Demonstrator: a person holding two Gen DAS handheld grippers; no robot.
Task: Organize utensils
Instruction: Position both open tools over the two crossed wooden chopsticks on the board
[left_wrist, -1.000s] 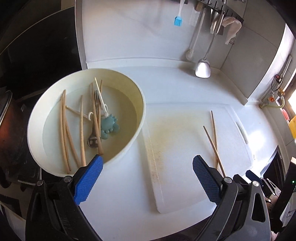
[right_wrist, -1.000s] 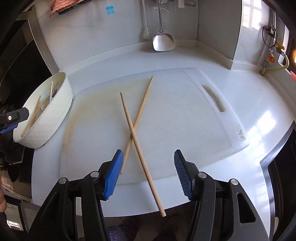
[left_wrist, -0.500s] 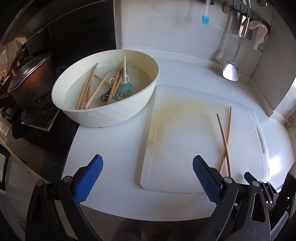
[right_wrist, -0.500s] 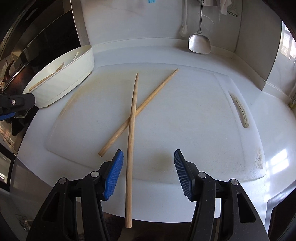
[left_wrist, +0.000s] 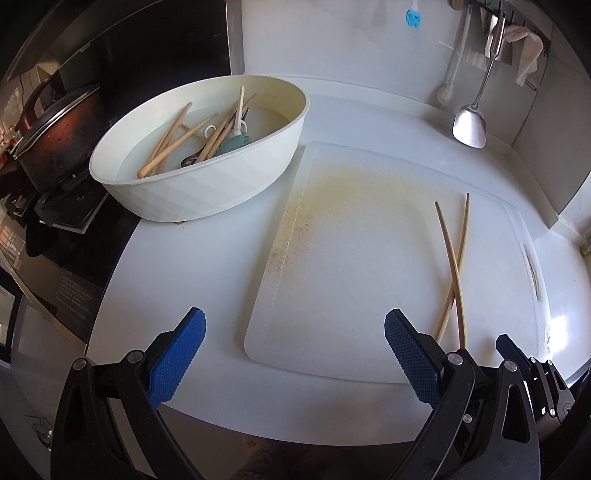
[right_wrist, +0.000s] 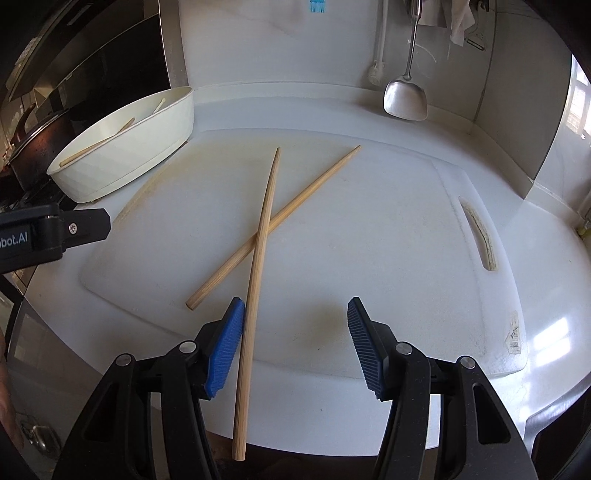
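Two wooden chopsticks lie crossed on a white cutting board (right_wrist: 406, 240). The longer chopstick (right_wrist: 262, 236) runs back between my right gripper's (right_wrist: 295, 332) jaws, close beside the left pad (right_wrist: 225, 350), and its end sticks out past the counter's near edge. The shorter chopstick (right_wrist: 314, 188) lies under it. My right gripper is open and no pad presses on the stick. A white oval basin (left_wrist: 207, 184) at the left holds several chopsticks and small utensils (left_wrist: 210, 136). My left gripper (left_wrist: 293, 343) hangs wide open and empty over the counter's near edge, left of the crossed chopsticks (left_wrist: 452, 266).
A dark lidded pot (left_wrist: 55, 136) sits on the stove left of the basin. A steel spatula (right_wrist: 404, 99), a brush and a cloth hang on the back wall. The board's handle slot (right_wrist: 480, 240) is at its right side.
My left gripper has drawn back from above the basin to the counter's near edge. The right gripper rolled and sank slightly, so the long chopstick now runs straight back beside its left pad.
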